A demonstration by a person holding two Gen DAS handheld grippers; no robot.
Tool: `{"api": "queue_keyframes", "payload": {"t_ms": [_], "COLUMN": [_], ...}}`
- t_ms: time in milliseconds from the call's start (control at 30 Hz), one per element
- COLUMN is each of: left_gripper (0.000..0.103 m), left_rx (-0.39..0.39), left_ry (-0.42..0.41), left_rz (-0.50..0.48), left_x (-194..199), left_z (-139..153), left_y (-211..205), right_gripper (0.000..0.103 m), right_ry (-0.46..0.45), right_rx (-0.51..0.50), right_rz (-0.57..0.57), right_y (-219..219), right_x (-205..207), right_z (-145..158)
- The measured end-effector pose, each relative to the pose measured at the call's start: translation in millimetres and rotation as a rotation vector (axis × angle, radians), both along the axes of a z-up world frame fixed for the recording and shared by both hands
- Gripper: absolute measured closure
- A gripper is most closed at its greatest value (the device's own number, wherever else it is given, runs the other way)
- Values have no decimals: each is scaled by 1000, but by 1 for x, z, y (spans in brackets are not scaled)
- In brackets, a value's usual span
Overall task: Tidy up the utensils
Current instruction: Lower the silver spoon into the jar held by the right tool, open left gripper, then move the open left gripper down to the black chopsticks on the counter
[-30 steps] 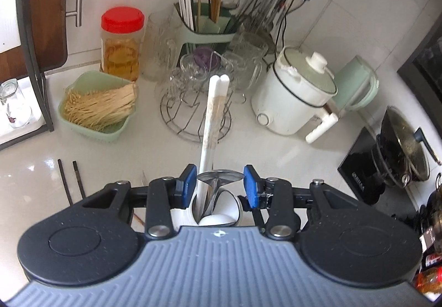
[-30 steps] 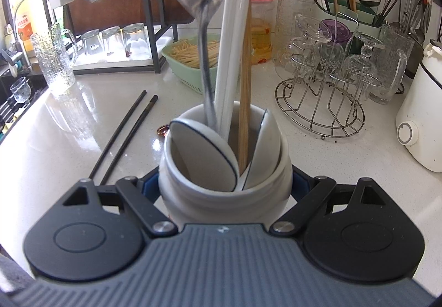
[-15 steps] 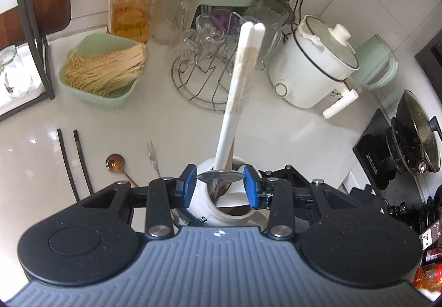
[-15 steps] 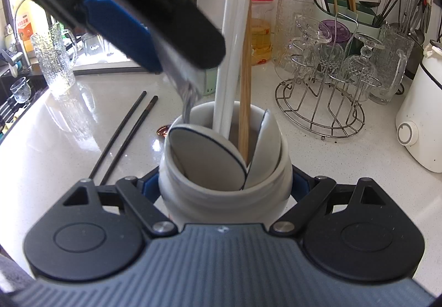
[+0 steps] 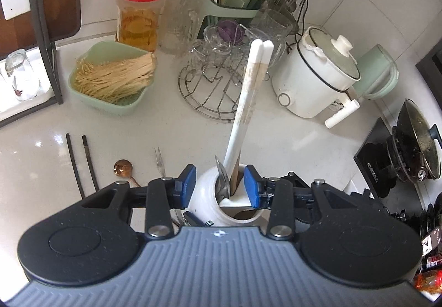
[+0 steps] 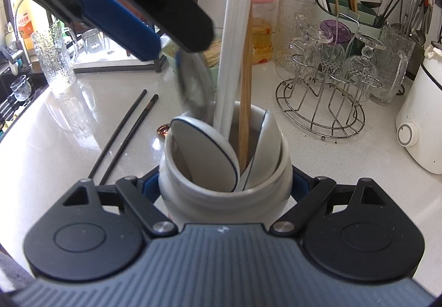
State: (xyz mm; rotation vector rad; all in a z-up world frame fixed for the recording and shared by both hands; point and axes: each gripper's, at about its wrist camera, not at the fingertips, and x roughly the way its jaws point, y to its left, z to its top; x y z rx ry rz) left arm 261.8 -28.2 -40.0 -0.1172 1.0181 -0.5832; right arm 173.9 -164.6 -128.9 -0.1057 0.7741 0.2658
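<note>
Left wrist view, lower centre: left gripper [image 5: 220, 185], blue pads spread and just opening further, nothing pinched; a metal spoon [image 5: 222, 178] now stands freed in the white utensil jar [image 5: 218, 204] beside white chopsticks [image 5: 248, 102] and a wooden pair.

Right wrist view, lower centre: right gripper [image 6: 225, 185], pads pressed on the jar's [image 6: 221, 191] sides, steadying it on the counter [image 6: 55, 147].

Step in hand, by judgement: spoon delivered, release under way.

Outstanding, left of frame: black chopsticks [image 5: 80, 163], copper spoon [image 5: 123, 168], small fork [image 5: 159, 162] lying loose on the counter.

Next move likely calls for lifting the left gripper clear of the upright handles, then reaching left.
</note>
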Motion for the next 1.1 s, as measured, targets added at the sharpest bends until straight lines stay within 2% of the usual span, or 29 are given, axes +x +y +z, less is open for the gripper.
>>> {"api": "queue_keyframes", "payload": {"t_ms": [67,300,533,667,867,1100], "left_gripper": [51,50,50,50,50,50], "left_rx": [2,5,12,22,17,56], "left_ry": [-18,-72,-96,-80,-14,31], "left_rz": [3,23,104,167,252,314], "left_x": [-4,-14,-15,-14,-14,-6], "left_z": [5,19,20,9,-17,-54], "left_y": [3,16,44,65,96,121], "right_gripper": [12,12,12,12,12,12], "right_ry": [1,5,4,6,14,25], "right_rx": [0,0,1,1,-2,-8], "right_rz": [-1,-8,-14,-15,-28,-26], "right_y": [0,0,1,1,2,2], "right_x": [0,1,0,0,1,3], "right_z": [0,0,0,0,1,1]}}
